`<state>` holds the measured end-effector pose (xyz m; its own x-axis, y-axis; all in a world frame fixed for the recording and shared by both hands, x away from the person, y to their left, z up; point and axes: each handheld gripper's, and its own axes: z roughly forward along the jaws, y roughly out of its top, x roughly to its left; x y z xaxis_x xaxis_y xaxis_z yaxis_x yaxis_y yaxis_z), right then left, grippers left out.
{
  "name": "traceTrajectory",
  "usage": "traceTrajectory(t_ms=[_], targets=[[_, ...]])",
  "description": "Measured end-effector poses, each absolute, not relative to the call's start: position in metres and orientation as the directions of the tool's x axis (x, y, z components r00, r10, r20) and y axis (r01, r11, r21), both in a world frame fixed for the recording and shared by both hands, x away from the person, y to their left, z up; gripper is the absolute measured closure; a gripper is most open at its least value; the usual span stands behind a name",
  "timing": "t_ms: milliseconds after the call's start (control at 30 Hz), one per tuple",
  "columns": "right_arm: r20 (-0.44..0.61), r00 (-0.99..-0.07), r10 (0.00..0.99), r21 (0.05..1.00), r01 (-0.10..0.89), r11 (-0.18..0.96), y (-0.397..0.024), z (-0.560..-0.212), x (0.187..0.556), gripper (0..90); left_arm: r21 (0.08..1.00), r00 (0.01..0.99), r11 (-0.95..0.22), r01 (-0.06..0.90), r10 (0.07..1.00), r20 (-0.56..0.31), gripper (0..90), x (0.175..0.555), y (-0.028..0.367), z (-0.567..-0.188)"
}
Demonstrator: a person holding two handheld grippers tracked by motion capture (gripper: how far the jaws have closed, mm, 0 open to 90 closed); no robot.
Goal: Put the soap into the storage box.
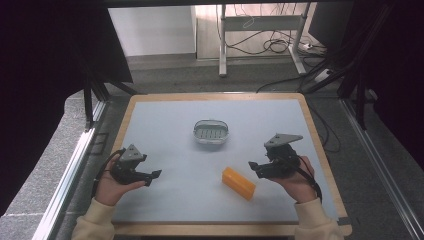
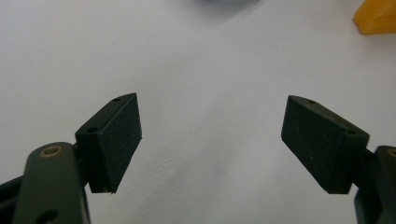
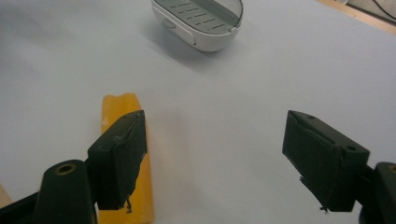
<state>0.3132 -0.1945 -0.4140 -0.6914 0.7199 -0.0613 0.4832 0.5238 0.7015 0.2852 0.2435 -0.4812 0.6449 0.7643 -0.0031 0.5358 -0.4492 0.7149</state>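
r hand-held gripper point(image 1: 256, 166) open nr yellow bar point(image 1: 238, 183), apart.

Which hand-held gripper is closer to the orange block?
The right hand-held gripper: it hovers just right of the orange block, jaws open. The left hand-held gripper sits farther away, across bare table to the left.

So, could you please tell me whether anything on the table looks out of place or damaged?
Nothing stands out: the yellow bar lies flat at an angle, and the soap dish sits upright and whole.
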Motion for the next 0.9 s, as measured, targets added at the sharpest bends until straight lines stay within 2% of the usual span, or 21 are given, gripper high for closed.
traceTrajectory(t_ms=[300,900], targets=[[-0.045,-0.740,0.671,0.665,0.479,0.573,-0.174,-0.420,0.308,24.7,0.715,0.650,-0.452,0.534,0.760,-0.005,20.0,0.286,0.242,-0.481],[-0.043,-0.781,0.623,0.565,0.495,0.660,-0.141,-0.443,0.302,24.8,0.724,0.650,-0.444,0.528,0.760,-0.008,20.0,0.284,0.242,-0.479]])
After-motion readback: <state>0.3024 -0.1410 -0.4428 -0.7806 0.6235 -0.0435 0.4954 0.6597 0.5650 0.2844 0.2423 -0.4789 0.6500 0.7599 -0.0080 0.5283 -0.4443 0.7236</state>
